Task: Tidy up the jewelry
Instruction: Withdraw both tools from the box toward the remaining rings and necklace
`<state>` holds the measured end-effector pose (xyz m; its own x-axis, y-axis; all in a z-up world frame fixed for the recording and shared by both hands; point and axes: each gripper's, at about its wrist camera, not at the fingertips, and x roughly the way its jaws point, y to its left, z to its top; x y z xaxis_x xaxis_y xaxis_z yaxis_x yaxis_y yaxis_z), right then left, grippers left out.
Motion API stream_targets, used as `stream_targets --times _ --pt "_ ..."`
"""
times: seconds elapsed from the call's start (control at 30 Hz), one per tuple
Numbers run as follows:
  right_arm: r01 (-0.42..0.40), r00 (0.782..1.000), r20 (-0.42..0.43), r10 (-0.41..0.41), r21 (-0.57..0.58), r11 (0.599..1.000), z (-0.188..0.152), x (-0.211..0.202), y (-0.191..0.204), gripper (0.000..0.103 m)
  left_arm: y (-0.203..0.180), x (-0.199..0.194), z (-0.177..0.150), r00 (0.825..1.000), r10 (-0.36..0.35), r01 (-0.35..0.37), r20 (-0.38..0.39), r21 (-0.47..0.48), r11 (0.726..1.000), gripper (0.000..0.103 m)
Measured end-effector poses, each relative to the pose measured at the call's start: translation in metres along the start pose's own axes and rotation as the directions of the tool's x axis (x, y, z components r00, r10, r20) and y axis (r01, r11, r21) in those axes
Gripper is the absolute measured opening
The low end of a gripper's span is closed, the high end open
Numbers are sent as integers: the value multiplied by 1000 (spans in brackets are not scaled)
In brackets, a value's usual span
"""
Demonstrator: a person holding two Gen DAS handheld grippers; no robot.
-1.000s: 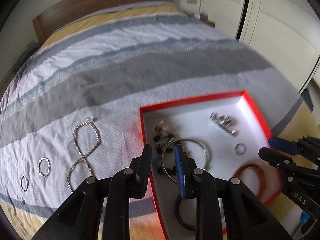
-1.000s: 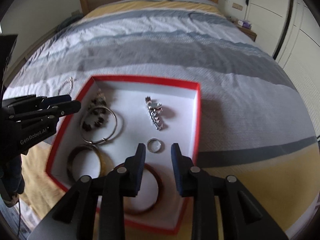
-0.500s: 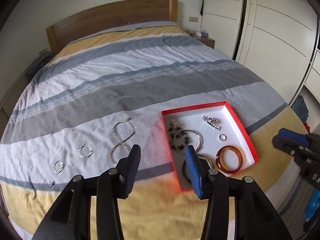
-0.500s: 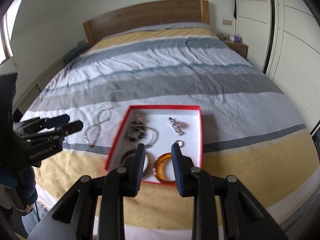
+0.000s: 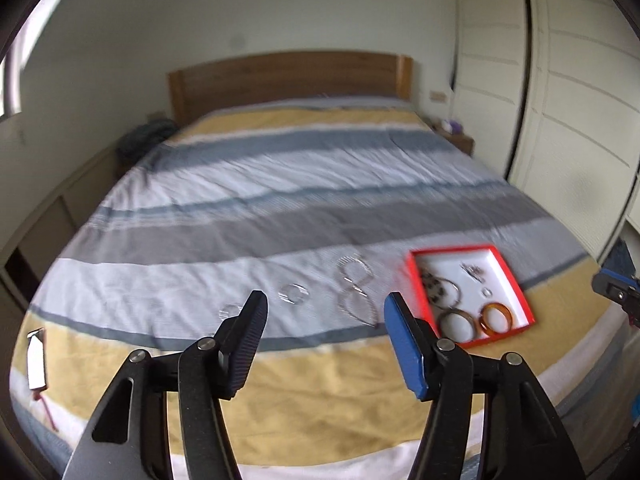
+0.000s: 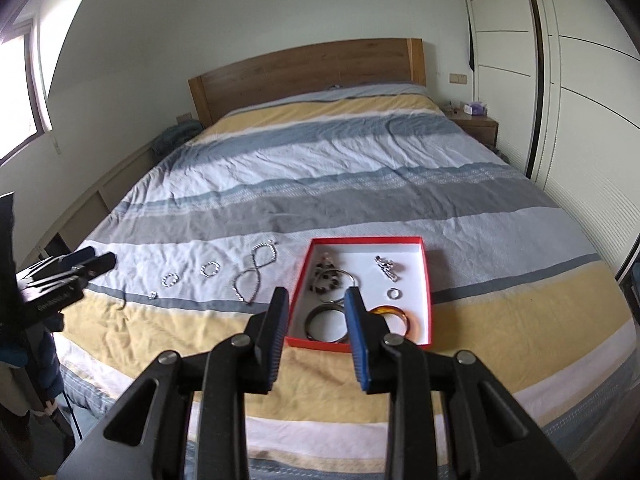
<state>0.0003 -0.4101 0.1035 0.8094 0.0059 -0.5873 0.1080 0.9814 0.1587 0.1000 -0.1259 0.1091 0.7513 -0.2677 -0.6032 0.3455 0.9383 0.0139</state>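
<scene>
While both your tools hang clear of the bedspread (image 6: 360, 168), the stock stands as follows. Item one: red box (image 6: 426, 280), white-lined, resting on the bed near its foot edge, holding an amber bangle (image 6: 404, 316), a dark bangle (image 6: 324, 320), a thin silver hoop (image 6: 340, 280) lying over a dark beaded bracelet (image 6: 322, 276), a silver chain bracelet (image 6: 386, 268) and a small ring (image 6: 393, 293). Item two, loose on the cover to the left of the box and apart from it: a beaded necklace (image 6: 256, 270) lying in a figure-eight, two small silver bracelets (image 6: 210, 269) (image 6: 169, 280), and a tiny ring (image 6: 152, 295) at the far left of the row. Item three: your left gripper (image 5: 324, 332), fingers spread wide with nothing between them, raised and aimed at the loose row. Item four: your right gripper (image 6: 316, 320), also parted and carrying nothing, hovering on the near side of the box. Status, as a judgement: sorting is partly done, with four pieces not yet boxed and a fresh pick about to begin. Next move likely calls for you to lower the left tool onto the necklace or the nearest bracelet, pinching metal rather than cloth; the thin chain may slip or drag, so close low and squarely before carrying it over the box rim.
</scene>
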Motion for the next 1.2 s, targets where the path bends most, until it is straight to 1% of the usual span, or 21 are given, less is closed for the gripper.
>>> stream_targets --times 0.13,0.23,0.3,0.37,0.57,0.7,0.83,0.93,1.1,1.2 --pt "-10 999 35 10 -10 1000 0 -22 19 30 36 -45 -5 994 33 -28 101 -55 998 62" --pt "-22 998 59 23 -27 999 0 -37 33 31 56 -73 -13 986 60 -47 154 -82 996 65" --pt "-30 997 72 32 -39 999 -1 -46 43 32 67 -87 -19 985 69 -55 160 -94 994 67" --pt "-40 996 82 44 -56 998 -2 -54 54 35 78 -97 -27 985 80 -64 155 -110 992 71" --pt "-64 993 88 73 -95 993 -4 -57 79 36 108 -109 -46 984 124 -102 129 -165 981 73" --pt "-84 993 68 92 -111 990 -8 -46 90 36 125 -106 -58 985 142 -121 100 -192 974 74" --pt "-103 994 34 107 -111 988 -13 -28 94 36 136 -94 -68 986 154 -136 71 -207 969 74" --pt "-114 993 -2 115 -109 987 -16 -8 97 36 140 -77 -76 985 166 -154 42 -201 967 74" --pt "-131 990 -61 125 -105 986 -19 27 100 36 146 -36 -86 987 154 -158 -33 -199 967 74" --pt "-137 986 -110 126 -104 985 -21 56 102 36 150 -9 -93 986 144 -158 -80 -203 966 74"
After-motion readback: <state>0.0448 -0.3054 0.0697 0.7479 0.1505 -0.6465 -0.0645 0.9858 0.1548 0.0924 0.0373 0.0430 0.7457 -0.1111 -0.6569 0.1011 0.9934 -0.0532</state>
